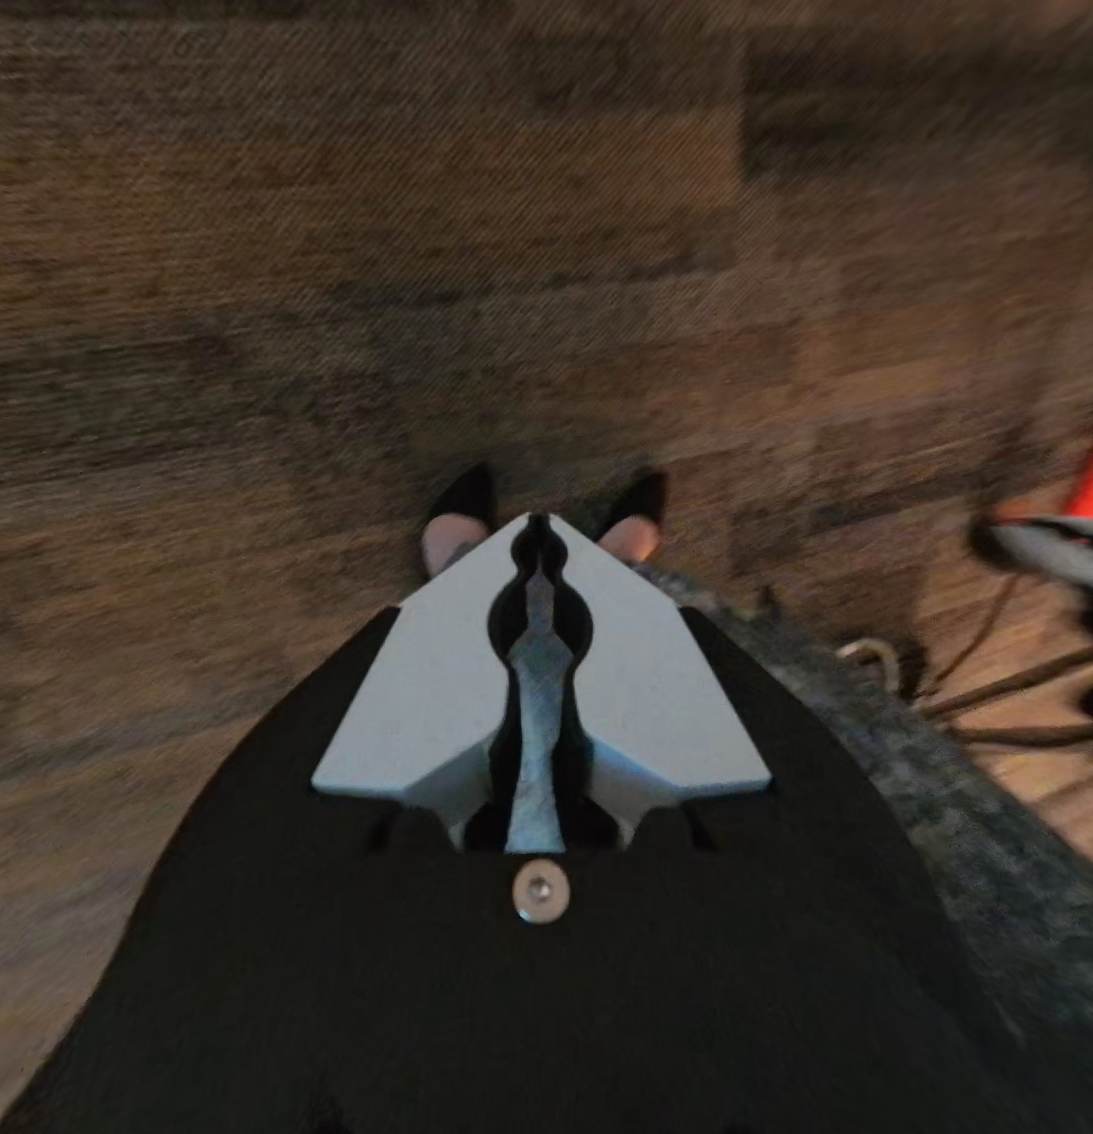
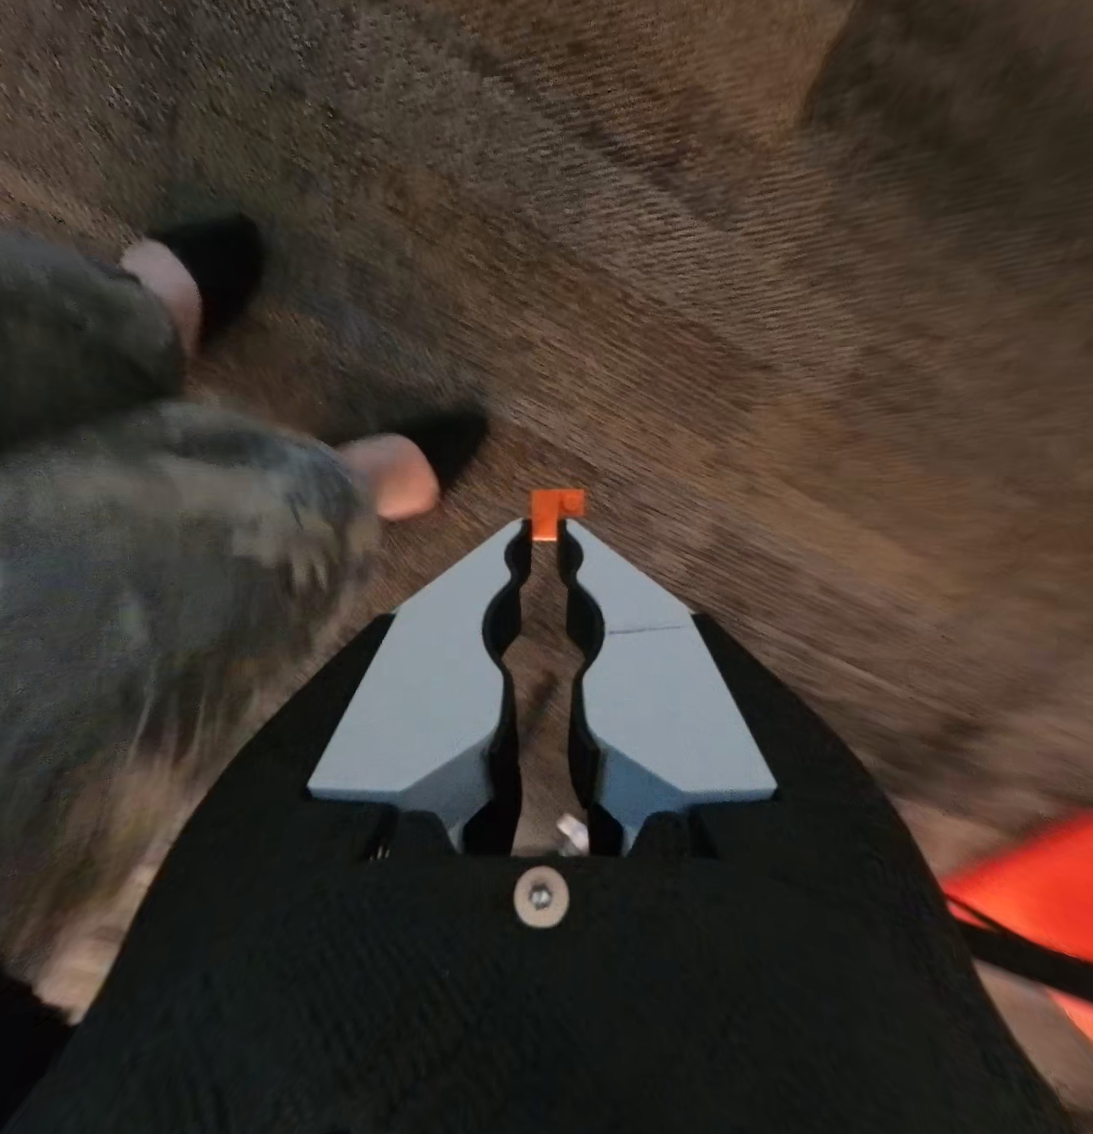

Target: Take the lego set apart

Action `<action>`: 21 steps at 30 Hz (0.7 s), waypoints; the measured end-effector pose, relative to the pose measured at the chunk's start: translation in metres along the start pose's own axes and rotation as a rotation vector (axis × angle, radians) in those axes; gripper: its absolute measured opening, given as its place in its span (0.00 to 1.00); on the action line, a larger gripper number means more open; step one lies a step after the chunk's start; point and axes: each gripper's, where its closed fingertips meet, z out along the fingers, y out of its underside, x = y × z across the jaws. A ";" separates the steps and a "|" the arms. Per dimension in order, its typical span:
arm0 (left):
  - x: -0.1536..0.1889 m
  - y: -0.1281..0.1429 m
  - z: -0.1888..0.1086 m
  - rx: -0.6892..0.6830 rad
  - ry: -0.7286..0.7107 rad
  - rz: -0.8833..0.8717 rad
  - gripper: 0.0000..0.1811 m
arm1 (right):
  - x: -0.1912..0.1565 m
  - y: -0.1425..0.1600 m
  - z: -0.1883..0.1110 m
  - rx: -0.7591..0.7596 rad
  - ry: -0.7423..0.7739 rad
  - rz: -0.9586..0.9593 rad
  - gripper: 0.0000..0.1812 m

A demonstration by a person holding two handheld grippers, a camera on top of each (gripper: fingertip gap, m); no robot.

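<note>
The right claw (image 2: 547, 532) grips a small orange brick (image 2: 556, 510) at its tips, above the wood floor (image 2: 777, 307). The left claw (image 1: 536, 521) is clenched, empty. Best to set the brick down gently, clear of the feet (image 2: 402, 472).

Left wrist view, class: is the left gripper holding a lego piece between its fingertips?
No. The left gripper has its tips closed together with nothing between them, above the brown wooden surface.
</note>
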 end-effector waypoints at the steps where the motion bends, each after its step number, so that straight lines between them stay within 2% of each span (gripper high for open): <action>1: -0.002 0.002 0.003 -0.063 -0.044 0.037 0.00 | 0.014 0.003 -0.028 0.011 0.046 0.042 0.03; 4: 0.003 0.000 0.009 -0.255 -0.122 0.168 0.00 | 0.065 0.016 -0.105 0.061 0.220 0.303 0.03; 7: 0.046 -0.038 0.021 -0.315 -0.056 0.312 0.00 | 0.094 0.050 -0.167 0.072 0.385 0.543 0.03; 9: 0.089 -0.076 0.029 -0.311 0.040 0.421 0.00 | 0.092 0.088 -0.198 0.039 0.482 0.727 0.03; 11: 0.134 -0.107 0.037 -0.350 0.129 0.552 0.00 | 0.069 0.131 -0.220 -0.008 0.563 0.957 0.03; 13: 0.174 -0.138 0.044 -0.408 0.194 0.692 0.00 | 0.028 0.171 -0.238 -0.045 0.637 1.207 0.03; 16: 0.225 -0.177 0.048 -0.517 0.247 0.952 0.00 | -0.061 0.211 -0.268 -0.054 0.811 1.571 0.04; 18: 0.251 -0.201 0.048 -0.580 0.254 1.180 0.00 | -0.136 0.220 -0.281 -0.019 0.945 1.814 0.03; 21: 0.274 -0.241 0.050 -0.597 0.144 1.516 0.00 | -0.282 0.207 -0.264 -0.093 1.035 2.187 0.03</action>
